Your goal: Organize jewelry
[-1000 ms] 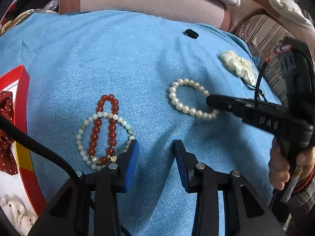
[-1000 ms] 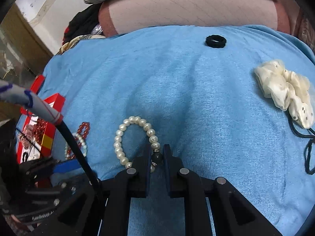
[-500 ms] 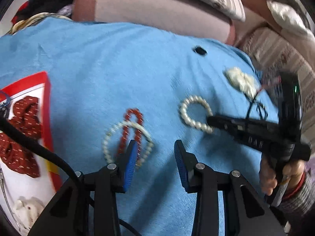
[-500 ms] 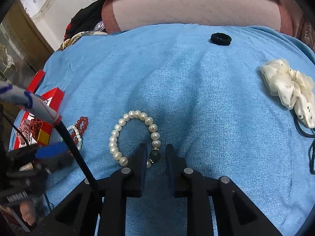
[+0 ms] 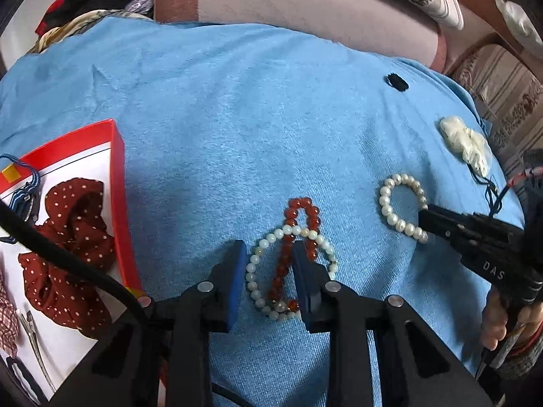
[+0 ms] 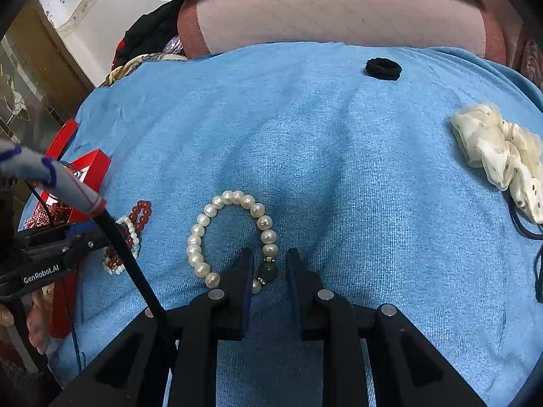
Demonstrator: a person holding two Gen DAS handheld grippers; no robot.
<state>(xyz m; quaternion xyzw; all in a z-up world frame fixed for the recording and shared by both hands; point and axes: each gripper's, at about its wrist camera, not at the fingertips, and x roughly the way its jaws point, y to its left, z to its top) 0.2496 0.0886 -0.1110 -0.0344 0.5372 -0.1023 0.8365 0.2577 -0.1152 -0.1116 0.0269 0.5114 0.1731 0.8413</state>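
The left gripper (image 5: 269, 271) was closing over the overlapped red bead bracelet (image 5: 294, 247) and pale bead bracelet (image 5: 268, 271) on the blue cloth (image 5: 237, 118), fingers straddling them without pressing yet. The right gripper (image 6: 269, 268) was opening, fingers either side of the pearl bracelet (image 6: 203, 237) at its green bead (image 6: 268, 270), not gripping it.

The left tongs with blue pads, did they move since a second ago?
Yes. The left tongs slid sideways and, closing, now straddle the red bead bracelet, which earlier lay beside their left pad.
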